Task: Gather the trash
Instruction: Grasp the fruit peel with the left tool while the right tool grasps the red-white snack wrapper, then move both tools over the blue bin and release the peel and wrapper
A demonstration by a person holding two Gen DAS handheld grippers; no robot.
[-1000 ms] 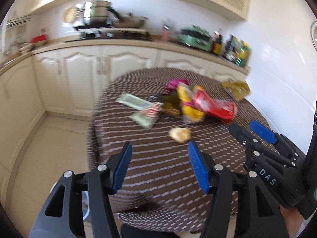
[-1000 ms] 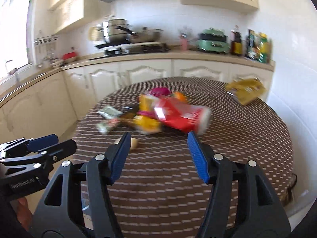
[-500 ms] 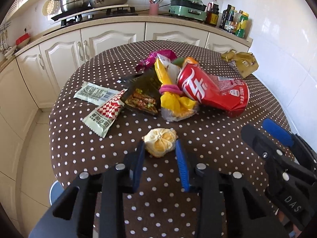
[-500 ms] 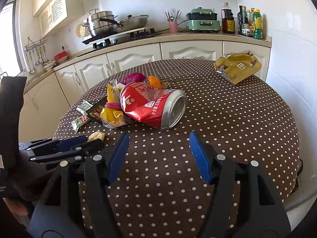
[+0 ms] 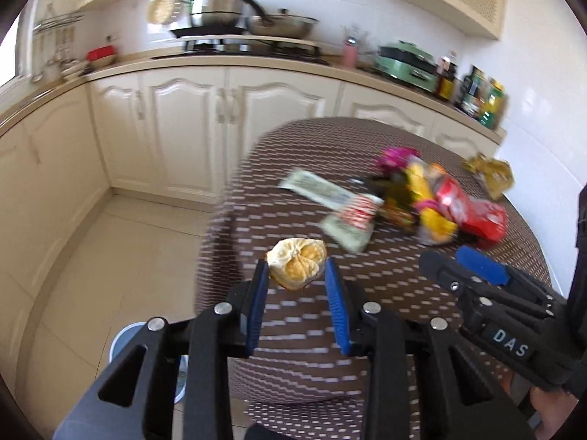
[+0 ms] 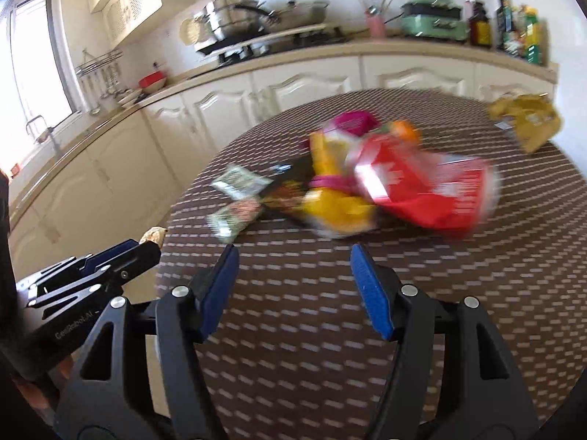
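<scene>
— Where is the dried-out yellow-orange citrus peel (image 5: 296, 263) in relation to the tongs?

— It sits right at the tips of the left gripper (image 5: 296, 275), wedged between the two blue-padded fingers (image 5: 261, 286), which are pressed against its sides. The peel is off the round table with the brown white-dotted cloth (image 5: 389, 282), up near the table's edge on the floor side.

— Does the other camera confirm it?

— Partly. In the right wrist view the left gripper (image 6: 145, 247) pokes in from the lower left, and only a pale scrap of the peel (image 6: 154, 234) shows at its tip, beside the table edge (image 6: 330, 322).

— And the right gripper?

— The right gripper (image 6: 293, 253) has its fingers spread wide with nothing between them, over the cloth, short of the litter heap. In the left view the right gripper (image 5: 462, 260) shows at the lower right.

— What is in the heap?

— A crushed red drinks can (image 6: 422, 190), a crumpled yellow wrapper (image 6: 334, 198) touching it, a magenta wrapper (image 6: 354, 121) behind, and pale green sachets (image 6: 238, 183) to the left. A crumpled mustard-yellow bag (image 6: 528, 121) lies well apart at the far right. Everything is blurred.
</scene>
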